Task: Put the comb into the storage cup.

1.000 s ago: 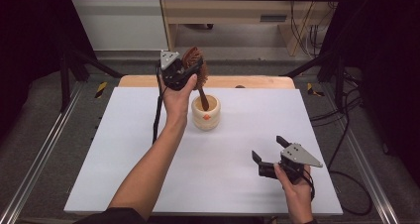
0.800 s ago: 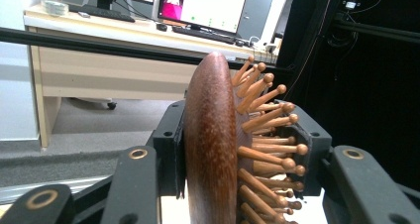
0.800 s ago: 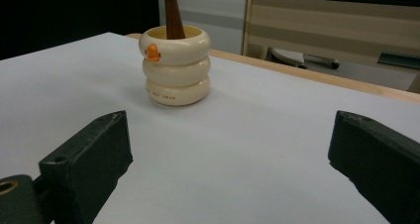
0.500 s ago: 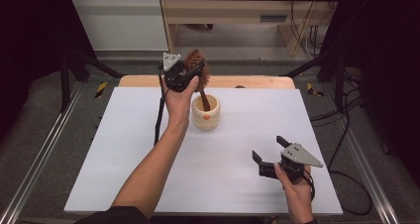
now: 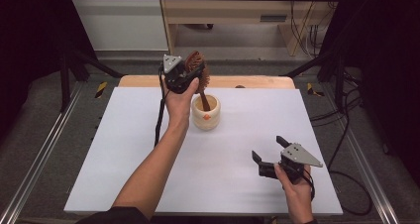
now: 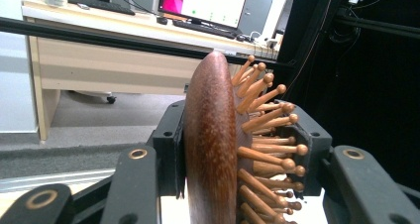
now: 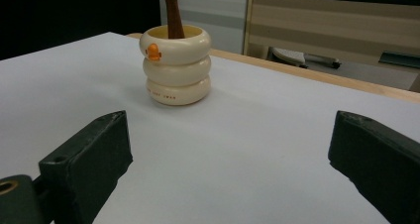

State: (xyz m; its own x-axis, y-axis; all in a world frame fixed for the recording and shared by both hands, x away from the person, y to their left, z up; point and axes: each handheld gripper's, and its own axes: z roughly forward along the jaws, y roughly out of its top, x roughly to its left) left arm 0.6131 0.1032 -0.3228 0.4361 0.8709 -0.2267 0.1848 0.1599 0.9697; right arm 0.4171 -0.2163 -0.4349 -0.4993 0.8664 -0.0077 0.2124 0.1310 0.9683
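A brown wooden hairbrush stands with its handle inside a cream ringed cup at the table's far middle. My left gripper is shut on the brush head, above the cup. In the left gripper view the jaws clamp the dark wooden back and the peg bristles of the brush. My right gripper rests near the front right of the table, open and empty. The right gripper view looks between its wide-apart jaws at the cup with the brush handle in it.
A white sheet covers the table, with a wooden edge showing at the back. Metal rails run along both sides. A desk with monitors stands beyond the table.
The left hand has shifted the brush very slightly; the handle stays in the cup. The right gripper has kept still.
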